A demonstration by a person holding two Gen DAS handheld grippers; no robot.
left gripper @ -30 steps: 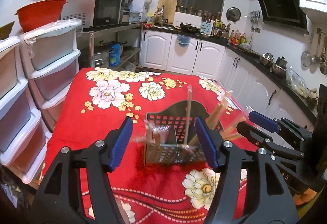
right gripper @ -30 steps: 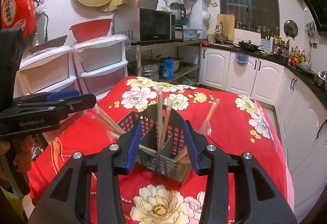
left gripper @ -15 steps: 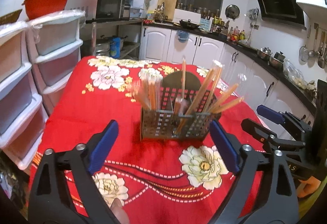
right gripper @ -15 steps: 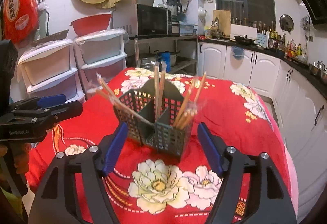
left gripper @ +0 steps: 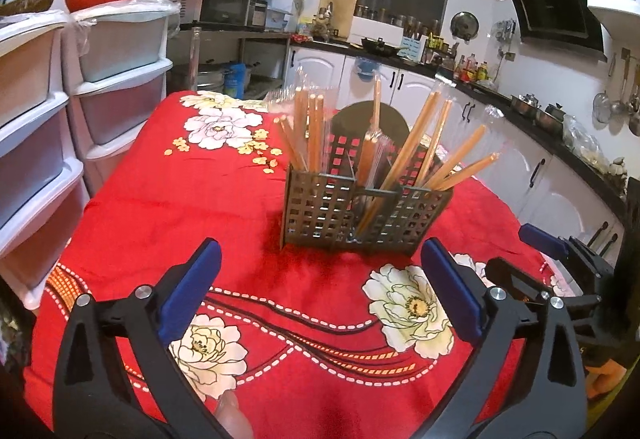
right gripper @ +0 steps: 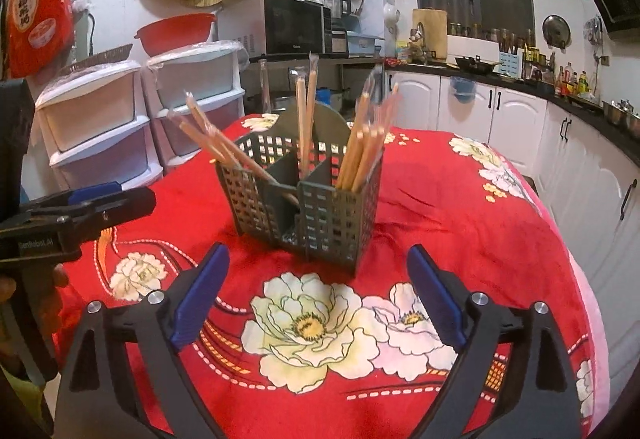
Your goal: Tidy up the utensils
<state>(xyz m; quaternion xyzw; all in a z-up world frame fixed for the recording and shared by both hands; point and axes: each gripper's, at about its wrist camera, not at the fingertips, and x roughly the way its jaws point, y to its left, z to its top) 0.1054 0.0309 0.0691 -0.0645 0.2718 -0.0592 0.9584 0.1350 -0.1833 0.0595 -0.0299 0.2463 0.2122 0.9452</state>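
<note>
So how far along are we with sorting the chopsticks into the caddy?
Looks nearly done: wrapped chopsticks stand in every compartment of the grey caddy, and none show loose on the red tablecloth. Nothing is in hand: the left gripper and right gripper are opening with nothing between their fingers. Possibly only straightening the leaning bundles remains.
</note>
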